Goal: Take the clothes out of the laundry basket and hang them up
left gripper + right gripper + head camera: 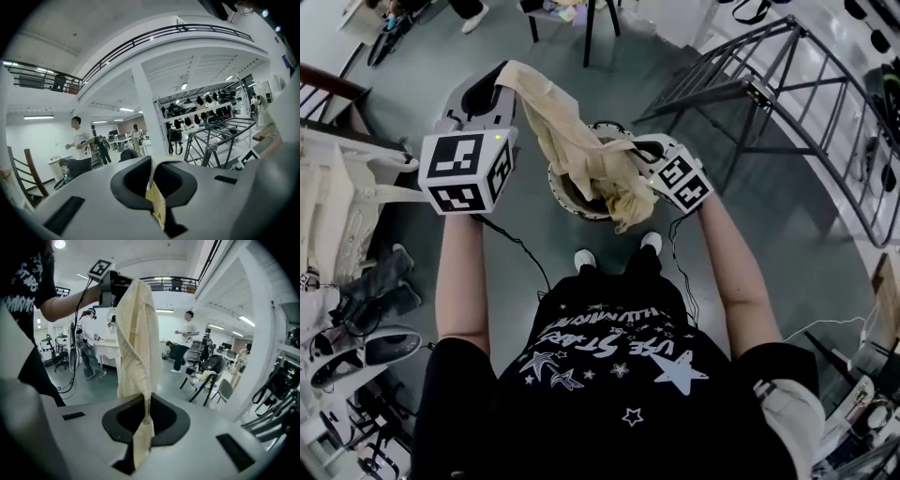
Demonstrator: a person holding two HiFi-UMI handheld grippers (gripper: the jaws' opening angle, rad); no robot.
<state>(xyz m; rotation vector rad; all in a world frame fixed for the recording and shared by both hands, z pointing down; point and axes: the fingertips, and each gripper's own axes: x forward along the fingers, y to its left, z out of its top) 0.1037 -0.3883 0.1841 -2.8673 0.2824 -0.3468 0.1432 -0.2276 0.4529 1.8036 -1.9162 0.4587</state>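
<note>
Pinched shut in the fingers of both the left gripper (494, 82) and the right gripper (626, 161), a cream garment (567, 136) sags between them above the laundry basket (565, 206), seemingly light, limp cloth best held by its edges.

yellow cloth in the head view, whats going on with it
A person stands over the laundry basket, a gripper in each hand. The left gripper and the right gripper both have jaws shut on a pale yellow garment, held up between them above the basket. It is not yet on the metal rack at the right.
</note>
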